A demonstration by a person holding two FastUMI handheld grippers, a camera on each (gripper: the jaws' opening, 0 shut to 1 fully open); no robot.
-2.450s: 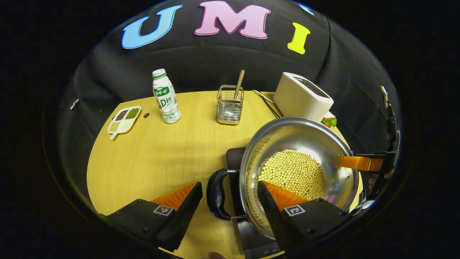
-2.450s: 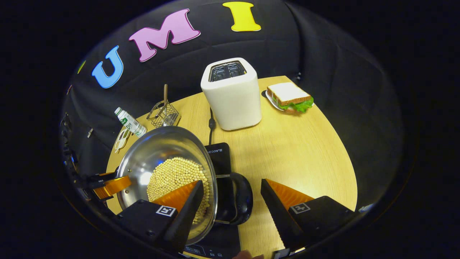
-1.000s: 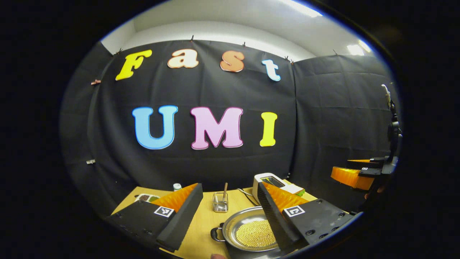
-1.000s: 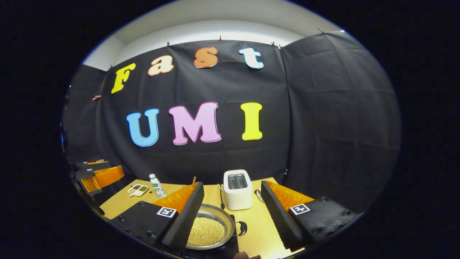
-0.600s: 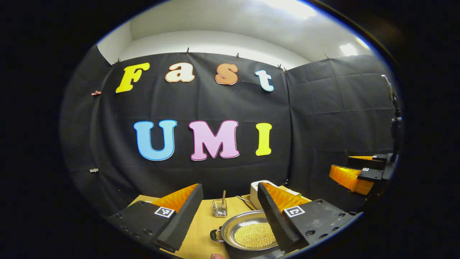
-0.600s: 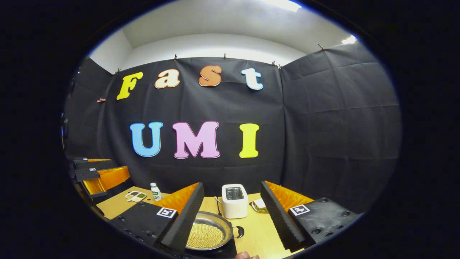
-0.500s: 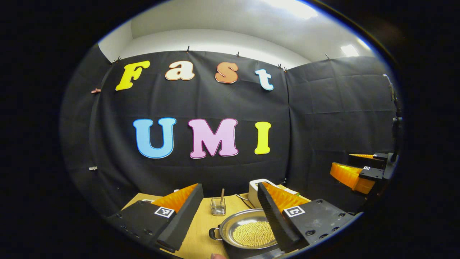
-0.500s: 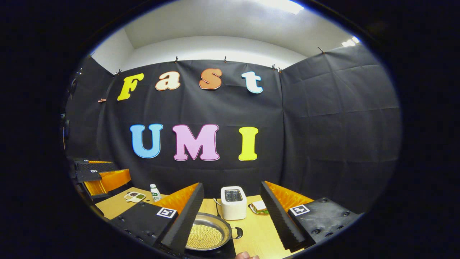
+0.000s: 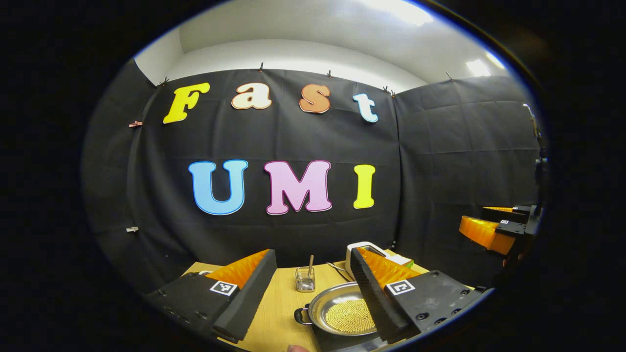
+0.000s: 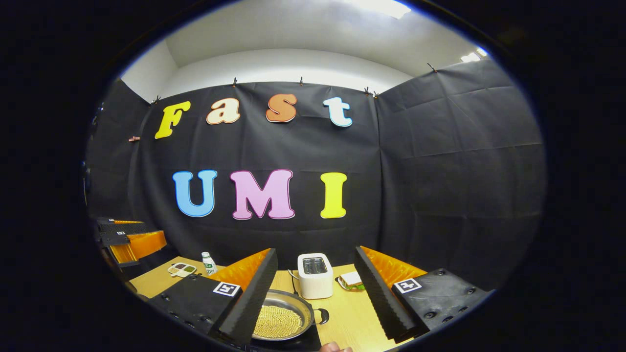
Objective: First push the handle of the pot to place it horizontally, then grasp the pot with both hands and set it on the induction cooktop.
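On the induction cooktop (image 10: 313,337) at 6 o'clock, the steel pot (image 10: 281,320) brims with pale beans; left gripper (image 9: 313,274) and right gripper (image 10: 315,274) both gape wide, empty.

Black cloth wall (image 9: 440,161) pinned up with little clips wraps the booth, white ceiling (image 10: 293,34) above with bright lights, and a light wood table (image 10: 352,313) down below.

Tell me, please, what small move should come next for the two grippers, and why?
Probably none beyond holding both back and ending. The pot of beans sits on the induction cooktop, a handle out to the side. The left gripper and right gripper are open, raised and holding nothing, so the placing looks done.
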